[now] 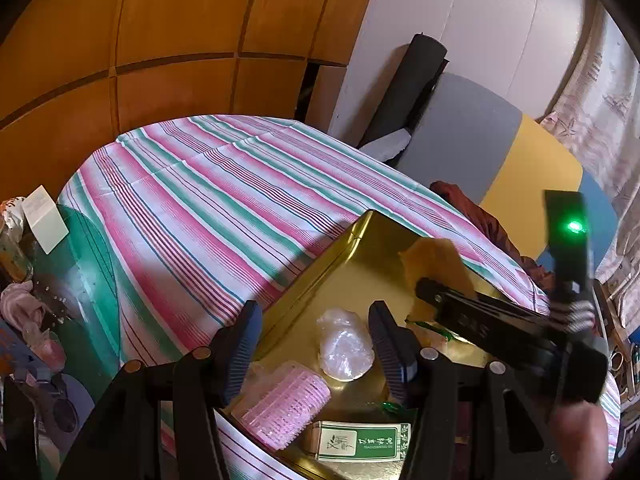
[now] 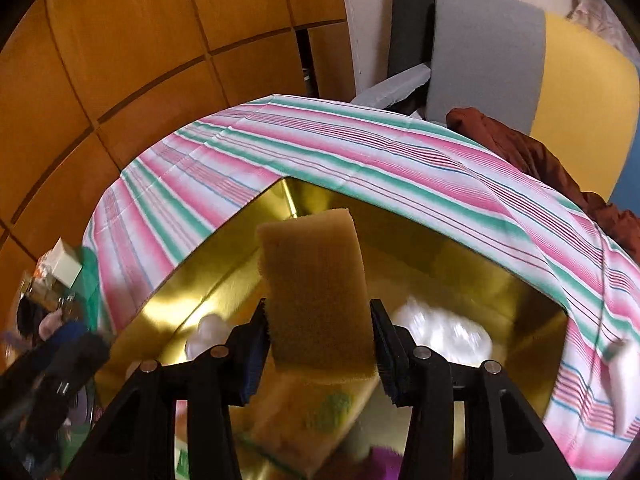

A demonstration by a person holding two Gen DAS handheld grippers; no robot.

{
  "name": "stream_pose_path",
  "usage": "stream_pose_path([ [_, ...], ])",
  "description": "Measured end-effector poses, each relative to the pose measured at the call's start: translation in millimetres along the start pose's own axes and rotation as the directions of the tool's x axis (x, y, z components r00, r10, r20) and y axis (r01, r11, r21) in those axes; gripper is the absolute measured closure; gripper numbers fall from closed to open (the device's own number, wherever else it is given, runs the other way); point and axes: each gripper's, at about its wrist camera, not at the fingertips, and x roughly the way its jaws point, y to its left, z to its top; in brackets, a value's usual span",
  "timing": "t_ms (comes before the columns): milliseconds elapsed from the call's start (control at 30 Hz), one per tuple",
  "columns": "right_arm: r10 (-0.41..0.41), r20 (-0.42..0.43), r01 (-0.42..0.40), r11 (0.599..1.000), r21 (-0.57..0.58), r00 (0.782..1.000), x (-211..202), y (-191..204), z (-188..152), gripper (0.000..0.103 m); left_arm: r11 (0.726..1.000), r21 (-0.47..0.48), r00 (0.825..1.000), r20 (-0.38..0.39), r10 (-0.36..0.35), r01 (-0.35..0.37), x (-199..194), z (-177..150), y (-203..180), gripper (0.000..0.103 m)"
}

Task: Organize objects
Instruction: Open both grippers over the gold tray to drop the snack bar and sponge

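Note:
A gold tin box [image 1: 352, 256] sits open on the striped tablecloth [image 1: 208, 200]. Inside lie a pink hair roller [image 1: 286, 404], a clear plastic bag [image 1: 344, 344] and a green-and-white small carton [image 1: 360, 442]. My left gripper [image 1: 316, 344] is open and empty above the box's near edge. My right gripper [image 2: 318, 344] is shut on a tan sponge [image 2: 316, 280] and holds it upright over the gold box [image 2: 460, 260]. The right gripper also shows in the left wrist view [image 1: 440, 292] with the sponge [image 1: 434, 260] over the box's right side.
Clutter with a white card [image 1: 44, 220] and cloth lies on a green surface at the left. A grey and yellow chair [image 1: 480, 148] with a dark red cloth [image 2: 540, 160] stands behind the table. Wooden panels [image 1: 160, 40] form the back wall.

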Motion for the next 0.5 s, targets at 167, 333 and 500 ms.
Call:
stream_pose_path([
  [167, 0.025, -0.023, -0.025, 0.999, 0.021, 0.999, 22, 2, 9, 0.047, 1.0, 0.009, 1.0, 0.001, 0.018, -0.018, 1, 1, 0, 0.047],
  [333, 0.009, -0.006, -0.01, 1.0, -0.01, 1.0, 19, 6, 7, 0.026, 0.999, 0.032, 1.0, -0.001, 0.027, -0.027, 2, -3, -6, 0.047],
  [500, 0.014, 0.026, -0.013, 1.0, -0.015, 1.0, -3, -1, 2, 0.025, 0.997, 0.069, 1.0, -0.003, 0.027, -0.026, -1, -8, -18, 0.047],
])
